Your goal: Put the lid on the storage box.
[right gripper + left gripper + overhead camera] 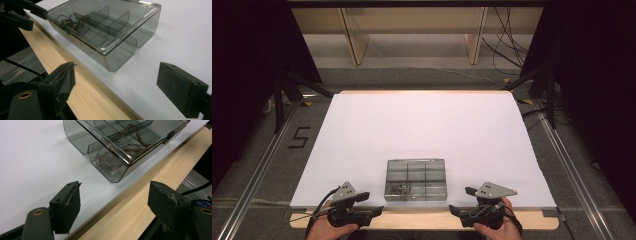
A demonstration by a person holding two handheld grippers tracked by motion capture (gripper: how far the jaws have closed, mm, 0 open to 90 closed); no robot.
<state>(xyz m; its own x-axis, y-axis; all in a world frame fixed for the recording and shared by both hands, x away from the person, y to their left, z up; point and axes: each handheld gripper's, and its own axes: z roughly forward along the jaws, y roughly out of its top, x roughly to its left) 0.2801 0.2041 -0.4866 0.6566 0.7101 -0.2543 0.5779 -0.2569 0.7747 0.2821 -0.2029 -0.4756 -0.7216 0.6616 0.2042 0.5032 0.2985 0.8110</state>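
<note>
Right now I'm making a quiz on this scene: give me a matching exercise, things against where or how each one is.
Things:
1. smoky clear box
2. brown cords
3. left gripper
4. right gripper

Places or states:
A. open, left of the box
B. lid closed, at the table's near edge
C. open, right of the box
D. in the box's near-left compartment

Pairs: 1-B, 2-D, 3-A, 4-C

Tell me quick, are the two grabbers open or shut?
Left hand-held gripper: open, holding nothing, near the clear box.
Right hand-held gripper: open, holding nothing.
</note>
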